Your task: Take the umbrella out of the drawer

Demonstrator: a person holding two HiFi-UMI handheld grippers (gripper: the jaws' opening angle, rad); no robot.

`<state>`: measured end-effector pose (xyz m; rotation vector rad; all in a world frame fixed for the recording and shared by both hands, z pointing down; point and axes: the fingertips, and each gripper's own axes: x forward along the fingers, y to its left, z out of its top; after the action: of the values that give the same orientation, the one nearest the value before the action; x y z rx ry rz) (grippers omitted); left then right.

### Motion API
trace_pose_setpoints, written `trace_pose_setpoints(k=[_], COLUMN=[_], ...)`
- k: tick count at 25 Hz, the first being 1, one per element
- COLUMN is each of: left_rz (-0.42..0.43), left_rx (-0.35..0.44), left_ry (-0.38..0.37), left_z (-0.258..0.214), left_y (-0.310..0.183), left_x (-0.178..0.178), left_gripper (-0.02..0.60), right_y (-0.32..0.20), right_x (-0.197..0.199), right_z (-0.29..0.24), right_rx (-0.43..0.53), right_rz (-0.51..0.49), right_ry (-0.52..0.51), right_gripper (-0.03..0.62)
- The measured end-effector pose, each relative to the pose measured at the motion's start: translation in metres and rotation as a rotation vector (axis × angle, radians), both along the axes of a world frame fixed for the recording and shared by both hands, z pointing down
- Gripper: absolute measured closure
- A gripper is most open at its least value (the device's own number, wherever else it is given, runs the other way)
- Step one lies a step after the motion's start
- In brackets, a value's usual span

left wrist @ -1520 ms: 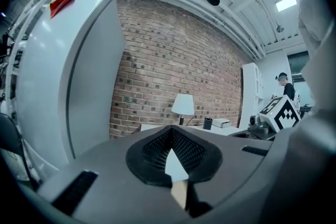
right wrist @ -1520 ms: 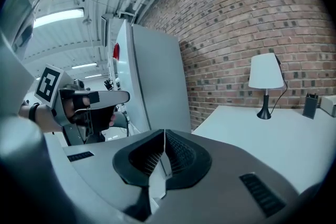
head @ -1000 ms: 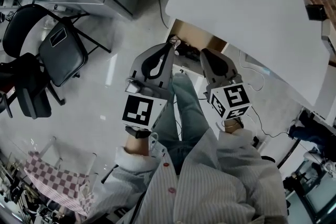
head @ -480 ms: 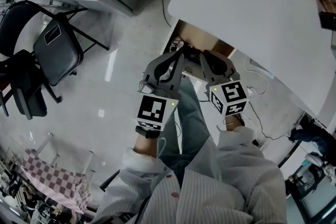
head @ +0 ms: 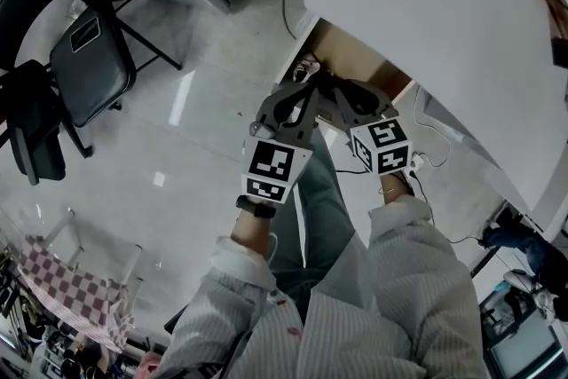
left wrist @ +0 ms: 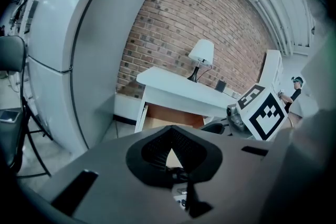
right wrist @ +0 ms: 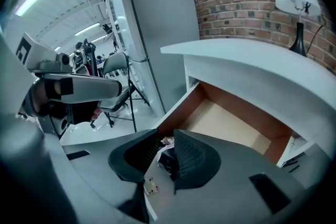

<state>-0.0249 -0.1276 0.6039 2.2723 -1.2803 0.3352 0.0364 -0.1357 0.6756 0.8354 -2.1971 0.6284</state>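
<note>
Head view: I have two grippers at the one open drawer (head: 355, 58) under the white table (head: 426, 4). The left gripper (head: 297, 98) and right gripper (head: 342, 95) sit side by side over the drawer's front end, and their tips hide what lies there.

Left gripper view: its pads meet at the tips, closed on nothing.

Right gripper view: the jaws have just been opening and now stand a narrow gap apart, pinching nothing. Through that gap, just below, lies a dark bundle I take for the single umbrella (right wrist: 167, 159). I cannot tell its long axis. The right gripper looks nearer.
</note>
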Motion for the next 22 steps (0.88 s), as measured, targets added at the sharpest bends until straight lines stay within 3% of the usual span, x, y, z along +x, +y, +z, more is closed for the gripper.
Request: trace_pose_setpoints(k=[1, 7, 22], left_rz=[-0.005, -0.031, -0.03], left_rx=[-0.012, -0.073, -0.156], left_ry=[0.001, 0.011, 0.017], left_z=[0.007, 0.043, 0.095], left_y=[0.002, 0.011, 0.02], left_x=[-0.001, -0.011, -0.018], left_gripper=[0.572, 0.572, 0.572], right_y=[0.001, 0.008, 0.025], right_x=[-0.002, -0.008, 0.002], right_z=[0.008, 0.058, 0.158], right_rx=[-0.013, -0.085, -0.251], right_rz=[-0.013, -0.097, -0.228], right_ry=[0.006, 0.086, 0.277], right_gripper=[0.487, 0.425, 0.316])
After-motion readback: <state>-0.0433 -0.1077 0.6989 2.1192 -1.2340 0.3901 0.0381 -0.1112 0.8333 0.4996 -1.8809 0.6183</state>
